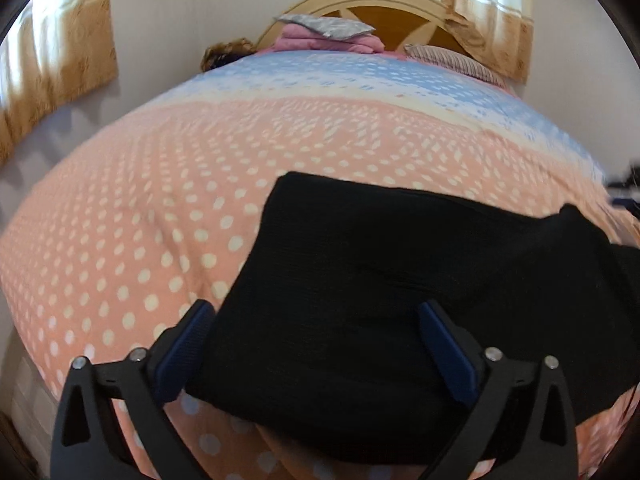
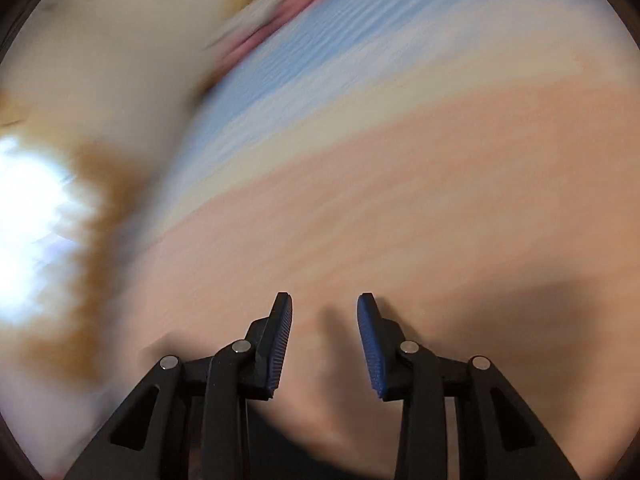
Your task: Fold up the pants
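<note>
One folded black pants [image 1: 380, 288] bundle lies on the dotted bedspread [image 1: 140, 208]. Left gripper [image 1: 316, 344] is spread wide above it, gripping nothing. Right gripper [image 2: 325, 344], narrowly parted, is empty. Edges should be squared before release is trusted.

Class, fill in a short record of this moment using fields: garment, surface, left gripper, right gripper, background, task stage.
garment: black pants, folded into a compact rectangle, lying flat
surface: pink polka-dot bedspread with a blue band further back
left gripper: left gripper over the near part of the pants, jaws wide open, pads not pressing the cloth
right gripper: right gripper jaws apart, nothing between them, over bare bedspread; view heavily blurred
background: headboard, pink folded linen, curtains
task stage: pants look folded and released
</note>
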{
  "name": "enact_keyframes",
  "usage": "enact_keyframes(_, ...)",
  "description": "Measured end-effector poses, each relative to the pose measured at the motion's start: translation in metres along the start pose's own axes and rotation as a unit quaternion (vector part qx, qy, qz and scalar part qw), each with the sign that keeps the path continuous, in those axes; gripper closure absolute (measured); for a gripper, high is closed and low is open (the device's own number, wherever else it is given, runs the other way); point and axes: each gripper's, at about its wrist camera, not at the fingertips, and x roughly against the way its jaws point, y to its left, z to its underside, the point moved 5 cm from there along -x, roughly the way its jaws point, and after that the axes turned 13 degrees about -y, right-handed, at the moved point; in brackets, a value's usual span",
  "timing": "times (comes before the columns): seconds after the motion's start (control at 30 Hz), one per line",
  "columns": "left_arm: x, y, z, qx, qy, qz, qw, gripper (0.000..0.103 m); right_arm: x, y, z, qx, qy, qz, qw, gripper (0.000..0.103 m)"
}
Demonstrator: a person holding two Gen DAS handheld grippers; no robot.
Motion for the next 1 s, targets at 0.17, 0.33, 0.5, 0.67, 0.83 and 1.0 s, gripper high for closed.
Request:
enact_keyframes(0.17, 0.003, -0.008, 0.001, -0.024, -0.009, -0.025, 0.9994, 0.000, 0.075, -0.097, -0.041, 0.059, -0.107, 0.356, 0.926, 0.046)
enact_keyframes(0.33, 0.003, -0.005, 0.000, -0.018, -0.004, -0.033, 0.9993, 0.000, 0.065, -0.166, -0.034, 0.014, -0.051, 0.444, 0.894, 0.046)
enact_keyframes(0.5, 0.004, -0.008, 0.000, -0.027, -0.005, -0.046, 0.9986, 0.000, 0.074, -0.184, -0.036, -0.013, -0.069, 0.397, 0.915, 0.096)
enact_keyframes(0.67, 0.004, -0.009, 0.000, -0.029, -0.001, -0.053, 0.9981, 0.000, 0.129, -0.202, -0.027, -0.117, -0.144, 0.271, 0.945, 0.098)
enact_keyframes(0.83, 0.003, -0.009, -0.001, -0.026, 0.003, -0.056, 0.9981, 0.000, 0.234, -0.228, 0.027, -0.204, -0.238, 0.187, 0.931, 0.098)
enact_keyframes(1.0, 0.002, -0.008, 0.000, -0.021, 0.005, -0.054, 0.9983, 0.000, 0.288, -0.275, 0.090, -0.234, -0.259, 0.204, 0.915, 0.097)
